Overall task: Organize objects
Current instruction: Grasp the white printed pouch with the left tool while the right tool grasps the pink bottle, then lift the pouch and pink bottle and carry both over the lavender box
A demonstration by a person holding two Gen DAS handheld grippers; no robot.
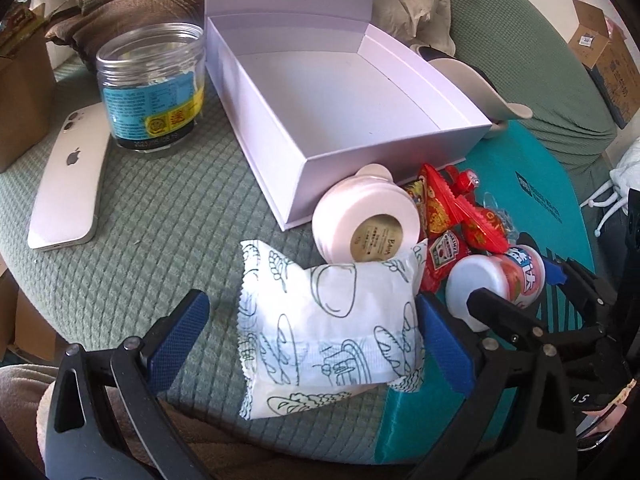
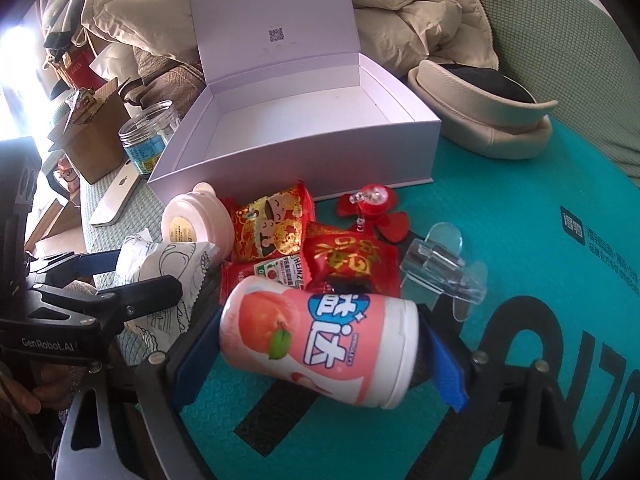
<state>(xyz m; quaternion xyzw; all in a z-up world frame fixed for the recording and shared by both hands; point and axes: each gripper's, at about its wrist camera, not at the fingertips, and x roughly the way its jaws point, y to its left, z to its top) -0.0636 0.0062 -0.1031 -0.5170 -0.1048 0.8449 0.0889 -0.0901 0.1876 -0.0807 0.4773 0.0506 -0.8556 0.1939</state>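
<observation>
The right hand-held gripper [image 2: 320, 352] is clamped on a pink peach-printed plastic candy bottle with a white cap [image 2: 316, 336], held sideways between the blue pads above the teal foam mat [image 2: 520, 240]. The left hand-held gripper [image 1: 312, 332] is spread wide around a white bread-printed snack packet [image 1: 324, 328]; its right pad touches the packet's edge, while the left pad stands apart from it, so nothing is gripped.

The open white cardboard box with its lid raised [image 2: 304, 128] sits further back, straddling the edge between the teal mat and the green quilted cushion [image 1: 160, 220]. Its inside is bare, and its near wall faces both hand-held grippers.

Between the hand-held grippers and that wall lies a tight cluster: a round pale pink jar lying on its side [image 1: 366, 220], just beside the box's near corner and touching the snack packet; red festive candy packets [image 2: 272, 228]; a red Heinz ketchup sachet [image 2: 280, 272]; a red flower-shaped trinket [image 2: 372, 208]; and a clear plastic clip [image 2: 440, 264] to the right on the mat.

Left of the box stand a clear plastic jar with a blue label [image 1: 152, 84] and a white smartphone lying face down [image 1: 72, 176] near the cushion's left edge. Right of the box rests a beige cap [image 2: 488, 112].
</observation>
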